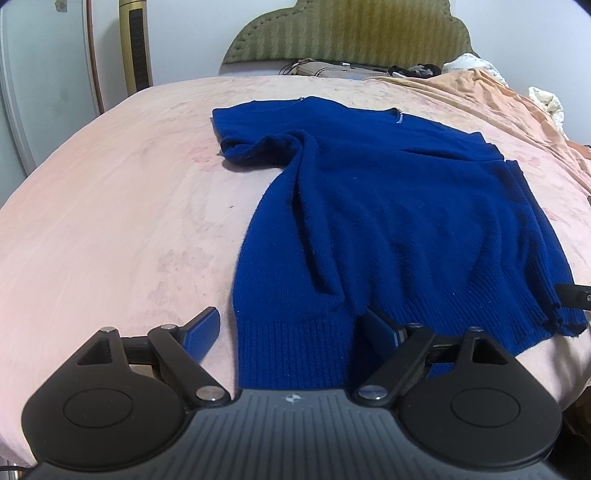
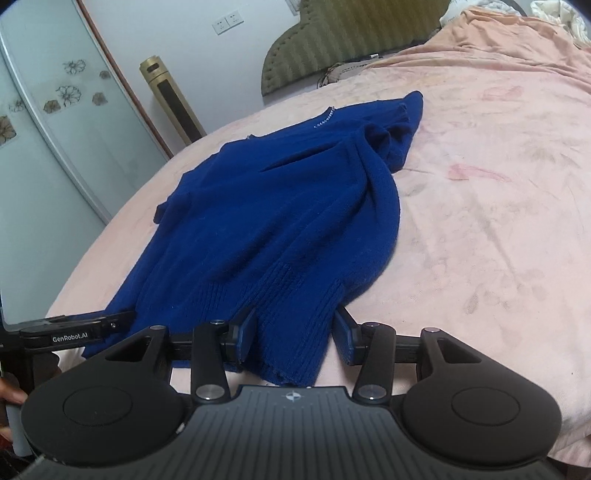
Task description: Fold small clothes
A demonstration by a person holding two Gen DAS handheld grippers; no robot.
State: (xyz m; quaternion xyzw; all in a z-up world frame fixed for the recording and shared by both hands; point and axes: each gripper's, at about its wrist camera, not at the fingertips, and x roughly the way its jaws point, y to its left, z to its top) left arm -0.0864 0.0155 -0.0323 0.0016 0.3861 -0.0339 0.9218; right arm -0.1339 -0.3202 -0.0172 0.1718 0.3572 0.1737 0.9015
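Now, step in hand: taking hold of the bottom hem of the royal-blue knitted short-sleeved sweater (image 1: pixel 388 206), which lies spread on the pale pink bedsheet (image 1: pixel 110 221), collar toward the headboard, hem toward the near edge of the bed.
Left gripper (image 1: pixel 291 328): jaws spread wide, the left fingertip over bare sheet, the right one over the ribbed hem; the hem's left corner lies between them, not yet pinched as far as I can judge.
Right gripper (image 2: pixel 295 332): jaws parted to a moderate gap, a fold of the ribbed hem hanging down between them; the fingers stand beside the cloth and do not look closed on it.
Sweater's lie: mostly flat, but one sleeve (image 1: pixel 255 147) is bunched, and a long ridge runs down the body from it.
Next move, my guess: close both pairs of jaws on the hem corners, then lift and carry the hem toward the collar; an even pull should help with that ridge.
Edges: the hem sits close to the near edge of the mattress, so a slack grip could let it slide off.
Open room: broad bare sheet on both sides of the sweater; the olive quilted headboard (image 1: pixel 351 33) and scattered items lie well beyond the collar.
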